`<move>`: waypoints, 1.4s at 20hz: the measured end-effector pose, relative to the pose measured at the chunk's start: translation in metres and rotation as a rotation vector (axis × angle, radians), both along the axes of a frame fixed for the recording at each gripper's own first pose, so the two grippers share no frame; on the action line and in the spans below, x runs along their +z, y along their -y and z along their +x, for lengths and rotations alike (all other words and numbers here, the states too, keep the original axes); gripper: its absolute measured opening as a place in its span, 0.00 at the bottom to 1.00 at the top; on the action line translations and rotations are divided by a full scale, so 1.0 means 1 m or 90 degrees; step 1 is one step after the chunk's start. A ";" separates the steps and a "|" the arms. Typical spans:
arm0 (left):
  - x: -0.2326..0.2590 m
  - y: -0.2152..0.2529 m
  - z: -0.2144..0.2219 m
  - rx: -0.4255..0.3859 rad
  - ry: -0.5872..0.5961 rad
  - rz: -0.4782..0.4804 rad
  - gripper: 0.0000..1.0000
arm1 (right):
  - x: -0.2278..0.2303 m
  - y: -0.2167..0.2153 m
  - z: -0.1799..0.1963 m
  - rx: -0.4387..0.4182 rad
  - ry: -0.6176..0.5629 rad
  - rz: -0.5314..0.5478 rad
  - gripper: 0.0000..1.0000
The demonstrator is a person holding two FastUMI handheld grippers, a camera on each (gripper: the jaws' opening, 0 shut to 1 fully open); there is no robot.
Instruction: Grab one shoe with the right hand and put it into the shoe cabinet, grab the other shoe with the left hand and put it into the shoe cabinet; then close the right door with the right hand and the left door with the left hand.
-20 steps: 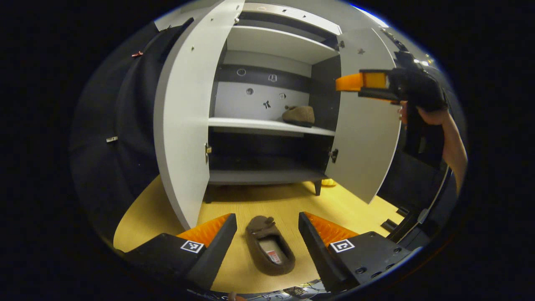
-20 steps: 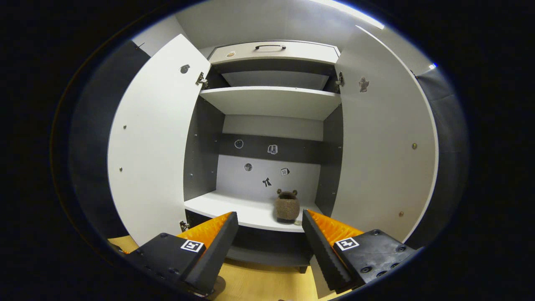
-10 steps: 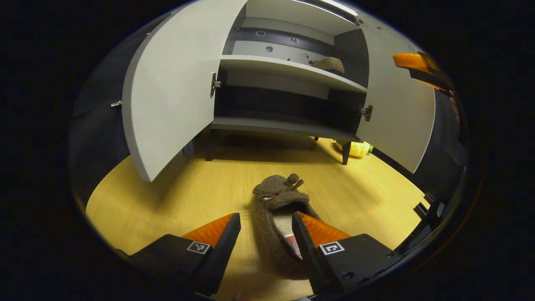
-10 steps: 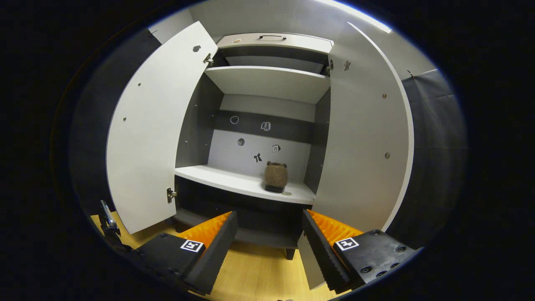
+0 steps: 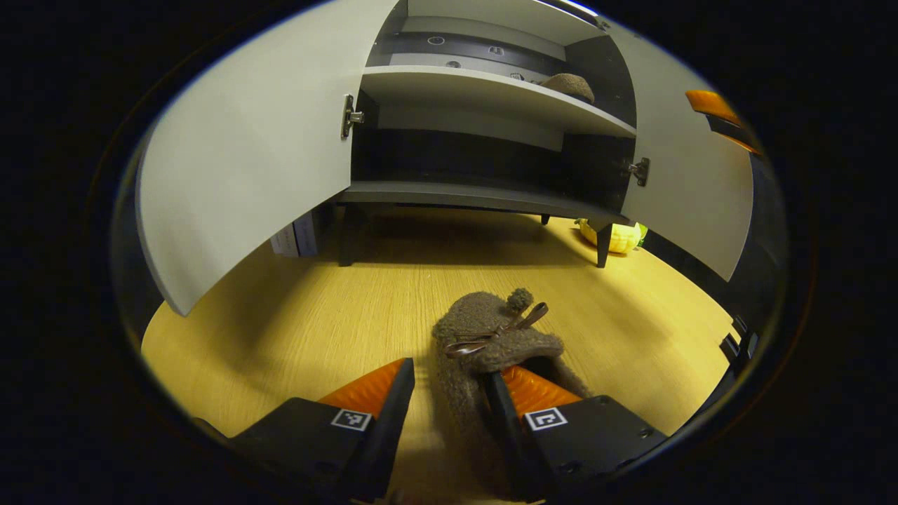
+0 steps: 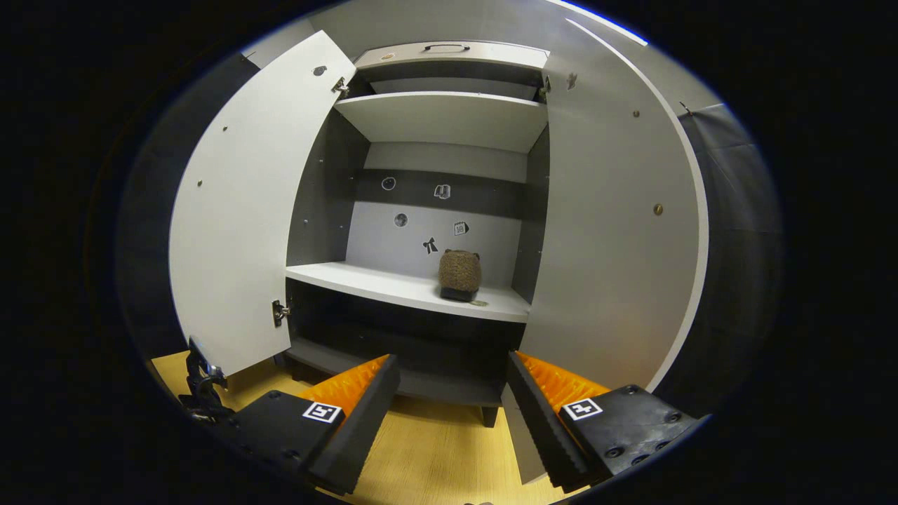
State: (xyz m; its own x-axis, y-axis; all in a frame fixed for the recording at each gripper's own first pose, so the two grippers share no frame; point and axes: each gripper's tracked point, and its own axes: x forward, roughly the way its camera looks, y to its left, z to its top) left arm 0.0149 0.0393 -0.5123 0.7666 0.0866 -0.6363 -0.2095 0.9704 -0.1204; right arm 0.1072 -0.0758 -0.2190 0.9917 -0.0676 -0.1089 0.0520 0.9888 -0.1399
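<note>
Between our left gripper [image 5: 449, 393] fingers, spread open, the shoe [image 5: 491, 344] lies on the floor, its side wall in the gap, one finger inside it. Closing on soft fleece may slip. Our right gripper [image 6: 452, 393] is open, empty, facing the shoe cabinet [image 6: 435, 119], where the other shoe [image 6: 459, 272] sits near the shelf's right end.
</note>
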 end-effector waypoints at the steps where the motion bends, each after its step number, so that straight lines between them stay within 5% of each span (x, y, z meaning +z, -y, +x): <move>1: -0.003 0.001 0.004 0.000 -0.001 -0.005 0.60 | -0.005 0.000 0.002 0.003 -0.009 0.001 0.98; 7: -0.011 0.002 0.017 0.022 0.003 -0.025 0.47 | -0.027 -0.003 0.012 0.028 -0.053 0.001 0.98; 14: -0.012 -0.006 0.016 0.036 -0.015 0.034 0.08 | -0.035 -0.002 0.018 0.050 -0.073 0.009 0.99; 18: -0.001 0.007 0.010 0.029 -0.031 0.010 0.05 | -0.030 0.001 0.019 0.058 -0.071 0.013 0.99; 28: 0.210 0.011 -0.001 0.007 -0.001 0.071 0.05 | 0.010 -0.005 0.038 0.088 -0.073 0.004 0.98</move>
